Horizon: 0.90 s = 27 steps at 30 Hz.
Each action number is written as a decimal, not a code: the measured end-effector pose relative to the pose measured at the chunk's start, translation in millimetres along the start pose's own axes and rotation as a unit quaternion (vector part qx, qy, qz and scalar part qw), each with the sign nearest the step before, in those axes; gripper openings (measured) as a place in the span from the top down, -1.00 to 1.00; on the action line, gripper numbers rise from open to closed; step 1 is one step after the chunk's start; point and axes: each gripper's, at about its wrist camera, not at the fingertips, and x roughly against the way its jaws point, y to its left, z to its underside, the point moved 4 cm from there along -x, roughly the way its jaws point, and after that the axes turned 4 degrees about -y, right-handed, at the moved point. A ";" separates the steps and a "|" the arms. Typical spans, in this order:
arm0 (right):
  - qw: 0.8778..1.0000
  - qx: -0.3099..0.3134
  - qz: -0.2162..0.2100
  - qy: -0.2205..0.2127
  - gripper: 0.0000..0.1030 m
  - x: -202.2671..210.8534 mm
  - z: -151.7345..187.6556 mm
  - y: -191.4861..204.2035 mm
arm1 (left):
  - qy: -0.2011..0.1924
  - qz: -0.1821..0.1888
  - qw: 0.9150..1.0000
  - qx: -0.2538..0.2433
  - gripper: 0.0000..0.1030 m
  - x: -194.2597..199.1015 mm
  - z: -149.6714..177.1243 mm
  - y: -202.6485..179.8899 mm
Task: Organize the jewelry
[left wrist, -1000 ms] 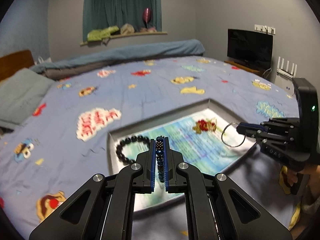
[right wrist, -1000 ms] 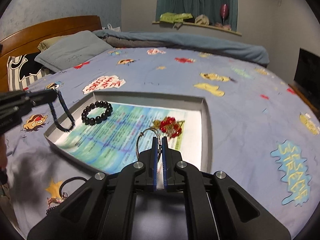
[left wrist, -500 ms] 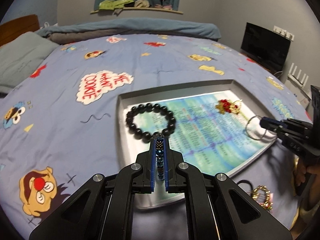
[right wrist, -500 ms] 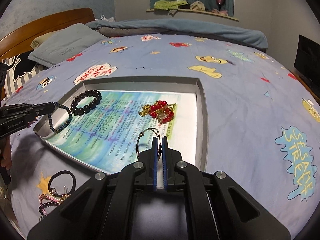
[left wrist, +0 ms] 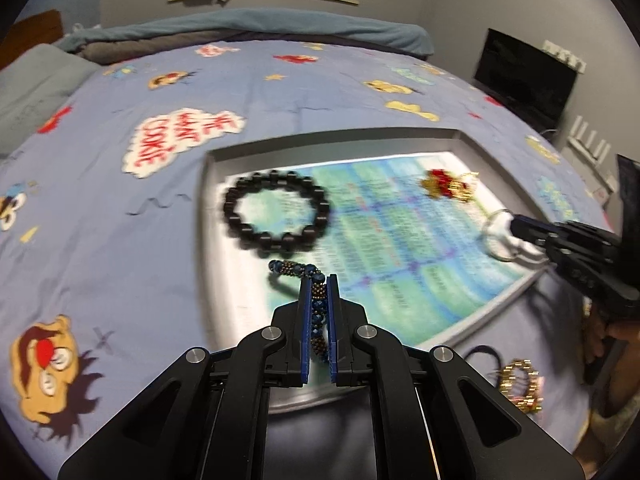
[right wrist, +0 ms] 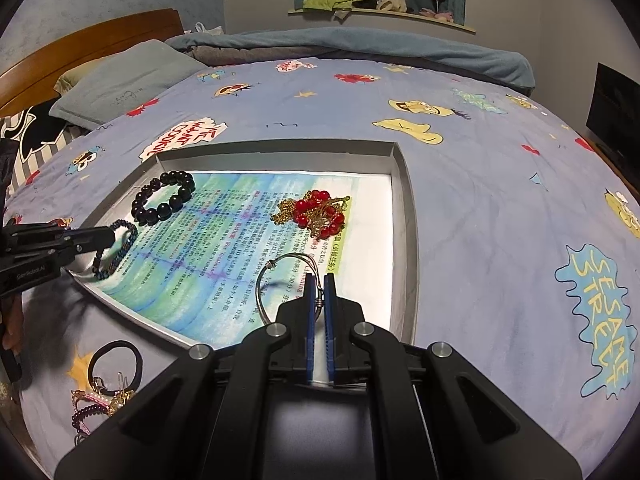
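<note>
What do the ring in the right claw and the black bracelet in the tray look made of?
Ring: thin silver-grey wire, likely metal, with coiled wrap joints. Black bracelet: round glossy beads showing highlights, perhaps polished stone or glass; can't tell which.

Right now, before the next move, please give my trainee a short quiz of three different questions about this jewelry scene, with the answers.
1. True or false: the left tool is shut on the dark blue beaded bracelet.
2. What does the right tool hold? A) a red bead cluster B) a thin silver wire bangle C) a black hair tie
3. Fill in: the black round-bead bracelet lies inside the shallow grey ____.

Key: 1 true. 2 B, the thin silver wire bangle. 3 tray.
</note>
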 end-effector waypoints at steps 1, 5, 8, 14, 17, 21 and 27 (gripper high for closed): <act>1.000 0.000 0.000 0.001 0.92 -0.8 0.1 0.0 | 0.003 0.001 1.000 -0.005 0.85 -1.5 1.0 -3.9; 1.000 0.001 0.002 0.002 0.92 -2.0 1.3 -0.4 | 0.016 -0.012 1.000 -0.018 0.85 -10.5 4.9 -9.2; 1.000 0.003 0.002 0.001 0.92 -1.5 1.7 -0.7 | 0.015 -0.032 0.999 -0.015 0.85 -10.6 3.8 -1.5; 1.000 0.003 0.002 0.000 0.92 -1.5 1.9 -1.2 | 0.016 -0.063 0.998 -0.014 0.85 -9.7 3.8 9.8; 1.000 0.005 0.007 -0.003 0.87 -0.8 1.6 -1.0 | 0.014 -0.067 0.998 -0.014 0.79 -8.3 2.7 11.3; 1.000 0.004 0.005 -0.007 0.73 1.6 1.4 -0.5 | -0.001 -0.080 0.996 -0.028 0.41 -1.9 0.6 9.0; 1.000 0.005 0.002 -0.020 0.30 11.2 -0.3 3.5 | -0.010 -0.077 0.997 -0.025 0.28 6.2 -1.6 7.6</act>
